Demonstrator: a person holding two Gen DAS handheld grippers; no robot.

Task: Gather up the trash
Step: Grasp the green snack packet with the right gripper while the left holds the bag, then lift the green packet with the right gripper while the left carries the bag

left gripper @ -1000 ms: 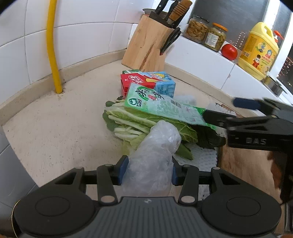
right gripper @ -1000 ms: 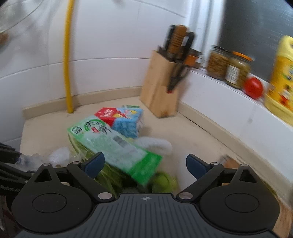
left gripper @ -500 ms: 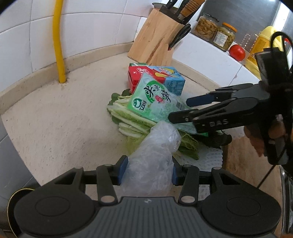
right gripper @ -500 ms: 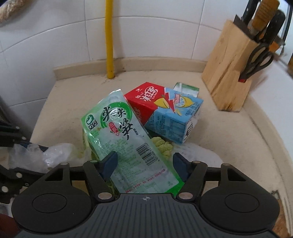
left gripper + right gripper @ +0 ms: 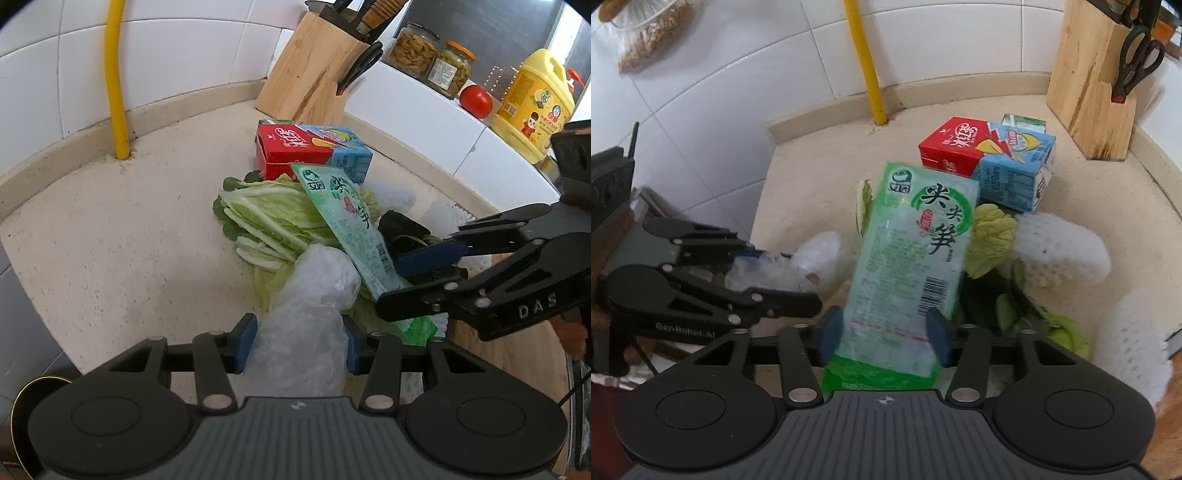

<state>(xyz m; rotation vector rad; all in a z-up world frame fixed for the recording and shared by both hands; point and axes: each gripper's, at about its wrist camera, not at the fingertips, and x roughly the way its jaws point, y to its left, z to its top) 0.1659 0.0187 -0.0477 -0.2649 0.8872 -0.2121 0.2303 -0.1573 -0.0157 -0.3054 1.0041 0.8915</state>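
Left gripper [image 5: 298, 343]: jaws clamped on a crumpled clear bag [image 5: 310, 314], which bulges up and forward from between the pads. Right gripper [image 5: 882, 334]: jaws closing around the near end of a green packet [image 5: 916, 251]; both blue pads sit at the packet's edges, contact on the right pad looks made, the left is blurred and I cannot tell if it presses. In the left wrist view the right gripper's [image 5: 399, 280] fingers straddle the packet's lower end from the right. The packet runs forward and slightly left from the right jaws, lying tilted on cabbage leaves [image 5: 266, 218]. Ahead of the packet's far end: a red-and-blue carton [image 5: 990, 158] on its side on the tabletop [image 5: 110, 240]. Right of the right jaws: white foam netting [image 5: 1060, 254] and dark green scraps [image 5: 1012, 306]. Far ahead of the left jaws: yellow pipe [image 5: 114, 77] at the wall; ahead-right, a knife block [image 5: 314, 70].
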